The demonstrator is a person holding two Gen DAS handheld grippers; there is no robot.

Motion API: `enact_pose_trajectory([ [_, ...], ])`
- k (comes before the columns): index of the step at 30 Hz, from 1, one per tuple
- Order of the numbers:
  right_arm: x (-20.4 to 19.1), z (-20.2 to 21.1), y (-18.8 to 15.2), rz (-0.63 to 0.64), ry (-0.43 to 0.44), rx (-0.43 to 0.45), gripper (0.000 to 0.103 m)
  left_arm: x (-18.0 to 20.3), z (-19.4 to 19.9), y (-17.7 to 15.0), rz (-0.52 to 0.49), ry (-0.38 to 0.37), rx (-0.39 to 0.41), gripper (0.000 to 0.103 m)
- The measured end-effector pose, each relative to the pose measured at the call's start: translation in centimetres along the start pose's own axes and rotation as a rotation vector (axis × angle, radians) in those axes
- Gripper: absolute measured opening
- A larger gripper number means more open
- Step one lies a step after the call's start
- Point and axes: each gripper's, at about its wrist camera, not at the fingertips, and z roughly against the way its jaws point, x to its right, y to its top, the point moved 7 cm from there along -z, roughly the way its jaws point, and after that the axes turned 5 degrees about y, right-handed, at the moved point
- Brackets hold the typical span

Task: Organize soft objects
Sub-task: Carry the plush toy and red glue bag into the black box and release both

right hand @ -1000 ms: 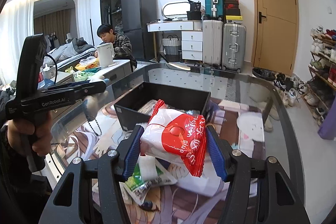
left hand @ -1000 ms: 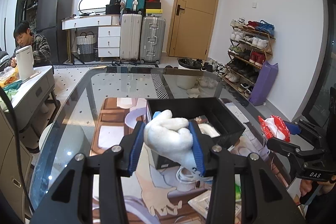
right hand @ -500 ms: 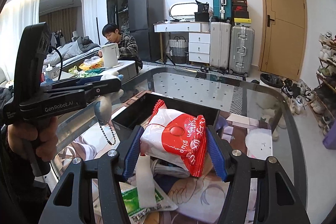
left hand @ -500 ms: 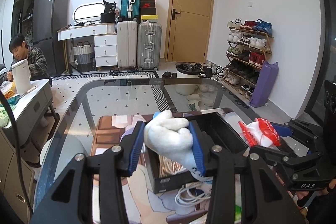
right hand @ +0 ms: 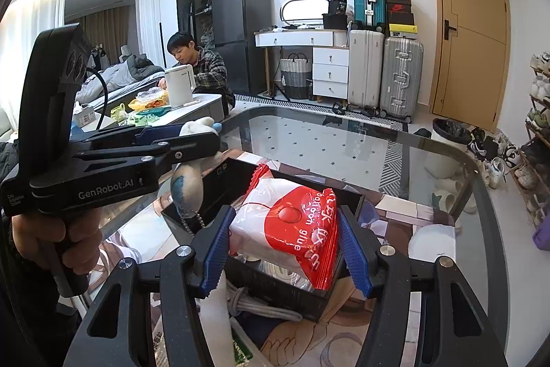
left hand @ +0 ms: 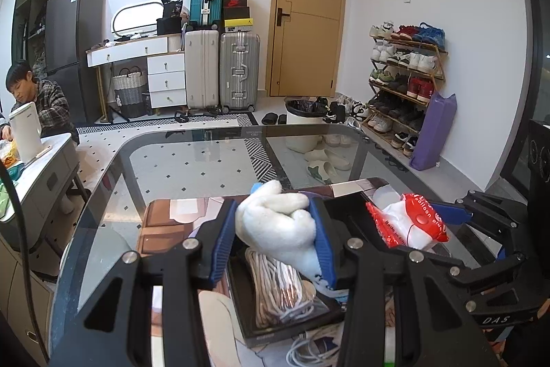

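The left gripper (left hand: 276,238) squeezes a white plush toy (left hand: 278,224) between its blue pads. The toy hangs long-ways up and down, with its fluffy end up and far and its thin blue-marked end pointing down, and a little bead chain (right hand: 192,222) dangles from it in the right wrist view. The right gripper (right hand: 285,243) squeezes a red and white packet (right hand: 292,226). The packet lies tilted, its long side running from the far left down to the near right, where its crimped red edge points down. Both things hang over the black box (left hand: 295,319), the toy over the left part and the packet over the right part. A bundle of striped rope (left hand: 278,288) lies in the box under the toy. One second ago both grippers were nearer and the box lay ahead of them; now they have moved over it, with the same tight hold. The box sits on a picture mat (left hand: 172,222) on a glass table (left hand: 192,160). White cables (left hand: 309,346) lie on the near side. Far off are suitcases (left hand: 220,71), a brown door (left hand: 309,16), a shoe rack (left hand: 405,71) on the right, and a man (left hand: 34,95) sitting on the left.
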Motion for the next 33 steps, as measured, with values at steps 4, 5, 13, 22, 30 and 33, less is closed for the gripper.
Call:
enact_pose_trajectory([
  [4, 0.5, -1.1, 0.1, 0.0, 0.005, -0.013, 0.061, 0.1, -1.1, 0.0, 0.002, 0.0, -0.01, 0.042],
  [5, 0.8, -1.2, 0.1, -0.002, 0.006, -0.016, 0.061, 0.2, -1.3, 0.0, 0.0, 0.0, -0.01, 0.042],
  [13, 1.7, -3.2, 0.0, -0.001, 0.009, -0.04, 0.061, 0.5, -3.0, 0.1, -0.004, -0.014, -0.024, 0.042],
  [22, 1.9, -5.4, -0.6, 0.022, 0.011, -0.084, 0.061, 0.0, -4.5, -1.4, -0.013, -0.016, -0.066, 0.042],
  [30, 2.1, -6.5, -0.9, 0.038, 0.004, -0.108, 0.061, 0.3, -5.9, -2.8, -0.033, -0.015, -0.114, 0.042],
  [33, 2.2, -6.5, -1.0, 0.04, 0.009, -0.108, 0.061, 0.4, -6.2, -3.3, -0.04, -0.015, -0.125, 0.042],
])
